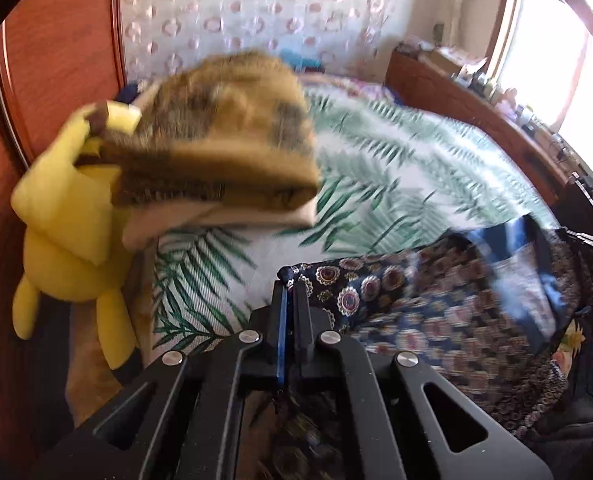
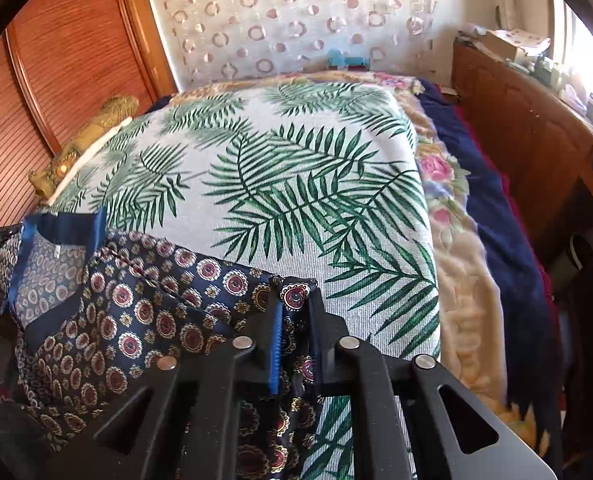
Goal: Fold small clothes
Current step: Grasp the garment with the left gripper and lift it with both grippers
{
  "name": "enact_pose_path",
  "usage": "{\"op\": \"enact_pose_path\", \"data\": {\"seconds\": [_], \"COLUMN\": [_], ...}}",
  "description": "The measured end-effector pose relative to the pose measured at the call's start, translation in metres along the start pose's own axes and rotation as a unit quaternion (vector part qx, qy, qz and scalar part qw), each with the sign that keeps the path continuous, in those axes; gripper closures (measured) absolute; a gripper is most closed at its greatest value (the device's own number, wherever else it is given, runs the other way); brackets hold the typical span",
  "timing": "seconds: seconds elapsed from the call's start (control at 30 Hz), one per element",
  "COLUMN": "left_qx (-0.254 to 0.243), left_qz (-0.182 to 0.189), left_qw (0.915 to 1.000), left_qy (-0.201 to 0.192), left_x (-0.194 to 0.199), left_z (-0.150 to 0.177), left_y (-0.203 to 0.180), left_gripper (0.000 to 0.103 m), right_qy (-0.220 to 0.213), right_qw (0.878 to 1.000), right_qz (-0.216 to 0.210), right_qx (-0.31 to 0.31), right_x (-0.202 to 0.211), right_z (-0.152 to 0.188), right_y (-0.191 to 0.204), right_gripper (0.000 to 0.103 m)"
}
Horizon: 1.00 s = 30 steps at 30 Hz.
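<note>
Navy medallion-print garment (image 2: 144, 304), pinched at two edges

One corner bunches between the right fingers (image 2: 274, 332); another edge sits clamped between the left fingers (image 1: 302, 312), cloth spreading rightward.

Glossy, perhaps satin garment (image 2: 144, 300) on a matt woven bedspread (image 2: 296, 184).

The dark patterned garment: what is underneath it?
Under the dark patterned garment lies a palm-leaf bedspread. Both claws pinch the garment's edge, the right claw plainly. Whatever sits beneath its draped part is covered.

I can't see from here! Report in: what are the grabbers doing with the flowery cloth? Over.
Left gripper shut on the patterned garment. Right gripper shut on another edge of it. Garment half on the palm-print cover. Nothing in the way.
</note>
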<state>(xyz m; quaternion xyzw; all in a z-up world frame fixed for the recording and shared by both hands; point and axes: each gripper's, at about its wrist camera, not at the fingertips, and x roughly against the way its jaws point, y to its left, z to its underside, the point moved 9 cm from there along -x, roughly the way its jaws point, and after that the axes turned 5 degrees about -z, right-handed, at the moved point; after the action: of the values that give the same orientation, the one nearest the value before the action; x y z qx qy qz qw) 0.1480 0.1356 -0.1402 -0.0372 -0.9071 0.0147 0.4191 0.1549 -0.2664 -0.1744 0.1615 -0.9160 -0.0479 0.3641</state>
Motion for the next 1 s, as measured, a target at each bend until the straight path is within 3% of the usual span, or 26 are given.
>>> {"op": "enact_pose_path", "data": {"seconds": [0.23, 0.47, 0.77, 0.9, 1.0], "left_qx": [-0.012, -0.007, -0.001, 0.001, -0.003], "left_qz": [0.013, 0.010, -0.001, -0.010, -0.013], "left_qw": [0.9956, 0.9840, 0.9673, 0.9568, 0.9538], "left_qy": [-0.092, -0.178, -0.253, -0.291, -0.300], "left_x": [0.086, 0.155, 0.205, 0.227, 0.226], "left_z": [-0.021, -0.045, -0.084, -0.123, -0.156], "left_y": [-0.016, -0.017, -0.019, -0.014, -0.013], "left_gripper": [0.100, 0.100, 0.100, 0.100, 0.100], "right_qy": [-0.091, -0.172, -0.254, -0.284, -0.295], "right_qw": [0.996, 0.983, 0.960, 0.948, 0.941], "right_qz": [0.004, 0.026, 0.054, 0.083, 0.099], "right_qx": [0.019, 0.056, 0.101, 0.118, 0.134], "right_x": [0.075, 0.154, 0.235, 0.268, 0.281], "right_z": [-0.024, -0.054, -0.081, -0.102, -0.133], "right_y": [0.024, 0.053, 0.080, 0.084, 0.086], "right_gripper": [0.096, 0.097, 0.097, 0.097, 0.097]}}
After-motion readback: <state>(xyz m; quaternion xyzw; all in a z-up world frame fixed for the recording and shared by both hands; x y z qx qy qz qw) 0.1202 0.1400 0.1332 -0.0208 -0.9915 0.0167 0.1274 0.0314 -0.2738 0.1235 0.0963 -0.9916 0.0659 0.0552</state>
